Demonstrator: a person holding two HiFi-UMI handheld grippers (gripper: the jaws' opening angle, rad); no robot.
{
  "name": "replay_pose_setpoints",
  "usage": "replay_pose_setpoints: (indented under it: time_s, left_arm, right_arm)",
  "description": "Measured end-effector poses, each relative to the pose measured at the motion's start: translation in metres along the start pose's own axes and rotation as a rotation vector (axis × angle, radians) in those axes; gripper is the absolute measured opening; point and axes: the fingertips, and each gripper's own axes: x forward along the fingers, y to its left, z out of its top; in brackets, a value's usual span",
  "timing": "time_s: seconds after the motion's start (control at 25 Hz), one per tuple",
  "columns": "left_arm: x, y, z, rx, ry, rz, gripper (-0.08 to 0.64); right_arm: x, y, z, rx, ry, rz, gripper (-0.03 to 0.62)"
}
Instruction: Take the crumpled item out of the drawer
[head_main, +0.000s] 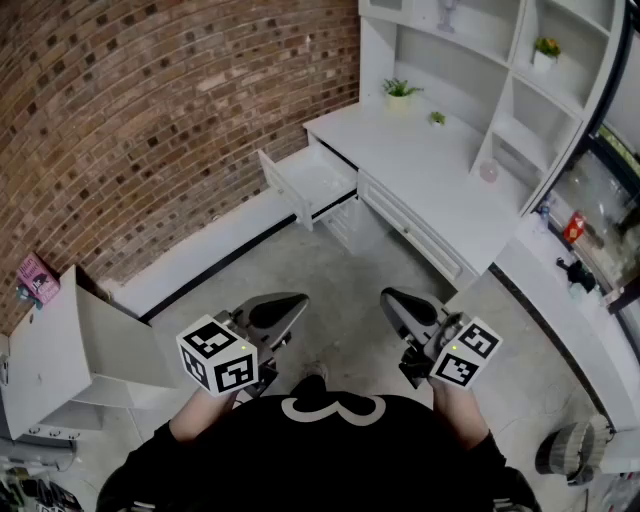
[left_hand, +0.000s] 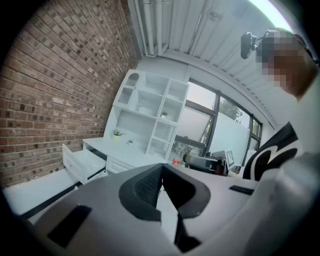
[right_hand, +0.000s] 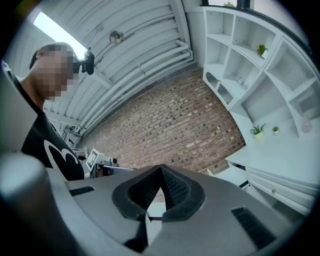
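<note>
So the person is standing back on the grey floor (head_main: 330, 270), well away from the white counter (head_main: 430, 170) along the brick wall (head_main: 150, 120). The left hand-held gripper (head_main: 280, 310) and the right hand-held gripper (head_main: 408, 308) are both held close to the body, side by side. In each gripper view the jaws are pressed together pad on pad, left (left_hand: 161, 170) and right (right_hand: 161, 171), and they're clamped on nothing but each other.

The drawer (head_main: 310, 182) is pulled out at the counter's left end, near the wall, and it's well apart from both grippers. From this far its inside just looks white, so the crumpled item can't be made out. White shelves (head_main: 500, 60) stand on the counter, with a small potted plant (head_main: 400, 92) on the counter near the wall.
</note>
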Motion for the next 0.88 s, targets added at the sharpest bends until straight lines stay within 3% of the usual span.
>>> replay_pose_setpoints:
  time_s: [0.64, 0.76, 0.88]
  left_arm:
    - [-0.035, -0.061, -0.012, 0.002, -0.077, 0.001, 0.008]
    - [-0.039, -0.068, -0.007, 0.011, -0.096, 0.012, 0.122]
    - [-0.042, -0.067, -0.003, 0.022, -0.110, 0.045, 0.189]
  right_arm:
    - [-0.051, 0.062, -0.004, -0.064, -0.018, 0.012, 0.011]
    - [-0.058, 0.066, -0.004, -0.080, -0.012, 0.009, 0.011]
    - [-0.063, 0.067, -0.007, -0.073, -0.008, 0.005, 0.011]
